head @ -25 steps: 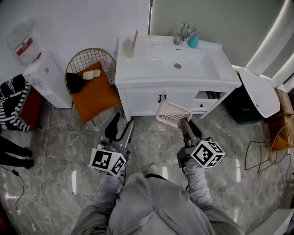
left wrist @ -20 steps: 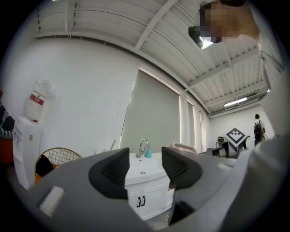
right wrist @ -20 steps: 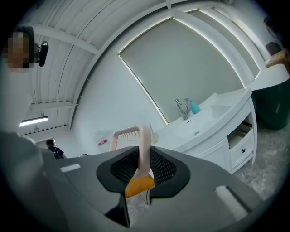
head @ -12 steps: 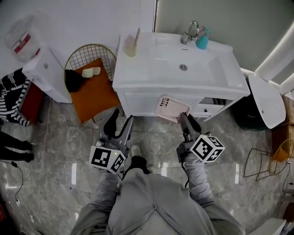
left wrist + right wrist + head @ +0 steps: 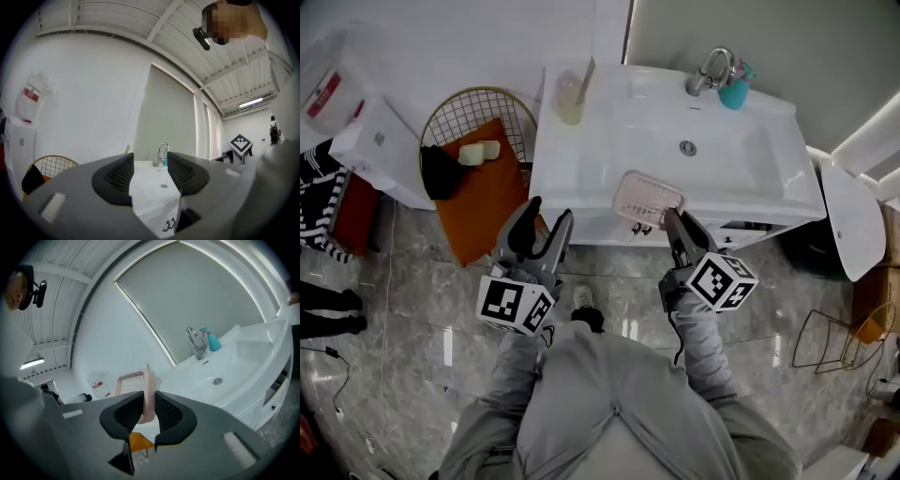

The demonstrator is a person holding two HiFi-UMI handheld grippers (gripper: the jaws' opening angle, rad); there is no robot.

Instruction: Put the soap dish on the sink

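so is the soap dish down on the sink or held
Held: the right tongs are shut on the pink soap dish, by the front edge of the sink.

The white sink carried a cup with a stick in it at its back left corner. Behind the basin stood a faucet, a teal bottle just beside it. Left of the sink, a wire chair stood on the grey tiled floor. Its orange cushion held two pale bars, possibly soap, and something black.
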